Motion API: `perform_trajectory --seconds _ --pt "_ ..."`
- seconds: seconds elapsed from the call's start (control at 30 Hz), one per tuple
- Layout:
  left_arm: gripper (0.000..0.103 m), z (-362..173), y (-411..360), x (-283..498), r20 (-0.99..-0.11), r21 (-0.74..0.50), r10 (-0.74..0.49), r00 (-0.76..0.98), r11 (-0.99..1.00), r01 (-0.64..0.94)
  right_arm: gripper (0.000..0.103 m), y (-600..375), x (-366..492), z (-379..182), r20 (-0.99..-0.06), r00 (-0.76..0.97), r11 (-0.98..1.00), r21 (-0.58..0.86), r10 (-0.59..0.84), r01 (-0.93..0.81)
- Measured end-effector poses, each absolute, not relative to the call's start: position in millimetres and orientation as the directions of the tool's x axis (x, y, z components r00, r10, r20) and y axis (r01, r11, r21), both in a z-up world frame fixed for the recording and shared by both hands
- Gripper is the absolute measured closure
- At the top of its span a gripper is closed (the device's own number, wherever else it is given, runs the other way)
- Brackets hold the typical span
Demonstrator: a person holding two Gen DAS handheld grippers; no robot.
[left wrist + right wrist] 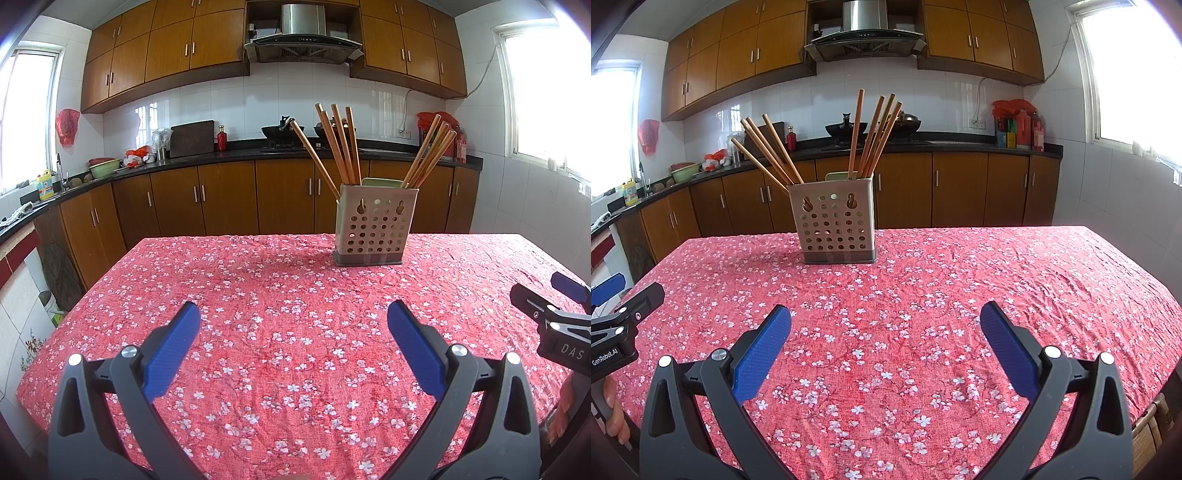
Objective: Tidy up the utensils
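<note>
A beige perforated utensil holder (375,227) stands upright near the far edge of the table, also in the right wrist view (836,225). Several wooden chopsticks (341,146) stick out of it in two bunches, one leaning left and one leaning right (875,134). My left gripper (293,321) is open and empty, low over the near part of the table. My right gripper (885,321) is open and empty too, beside the left one. Each gripper shows at the edge of the other's view: the right gripper (554,310) and the left gripper (617,314).
The table is covered by a red cloth with white flowers (295,295). Behind it run brown kitchen cabinets and a dark counter (240,151) with woks, bottles and bowls. Windows are at both sides. A wicker item (1148,432) sits below the table's right near corner.
</note>
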State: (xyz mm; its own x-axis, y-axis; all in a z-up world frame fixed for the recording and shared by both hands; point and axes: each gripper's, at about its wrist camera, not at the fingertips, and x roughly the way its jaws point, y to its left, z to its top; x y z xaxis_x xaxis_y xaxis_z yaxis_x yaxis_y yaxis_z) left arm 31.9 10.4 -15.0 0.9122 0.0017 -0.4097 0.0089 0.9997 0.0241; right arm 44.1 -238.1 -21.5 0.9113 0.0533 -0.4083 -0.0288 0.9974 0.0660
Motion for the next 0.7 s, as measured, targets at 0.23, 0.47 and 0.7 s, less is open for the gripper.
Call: perform_trajectory --seconds 0.23,0.47,0.7 --pt "0.004 -17.4 10.6 33.4 -0.415 0.022 0.0 0.91 1.0 0.009 0.002 -237.8 45.0 -23.7 -0.411 0.91 0.997 0.068 0.054 -0.029" --pt "0.004 -18.2 11.1 33.7 -0.417 0.021 0.001 0.909 1.0 0.009 0.002 -237.4 45.3 -26.8 -0.417 0.907 0.997 0.071 0.056 -0.029" --pt "0.004 -18.4 10.2 34.7 -0.415 0.023 0.004 0.91 1.0 0.006 0.002 -238.2 44.9 -26.7 -0.419 0.906 0.997 0.075 0.057 -0.028"
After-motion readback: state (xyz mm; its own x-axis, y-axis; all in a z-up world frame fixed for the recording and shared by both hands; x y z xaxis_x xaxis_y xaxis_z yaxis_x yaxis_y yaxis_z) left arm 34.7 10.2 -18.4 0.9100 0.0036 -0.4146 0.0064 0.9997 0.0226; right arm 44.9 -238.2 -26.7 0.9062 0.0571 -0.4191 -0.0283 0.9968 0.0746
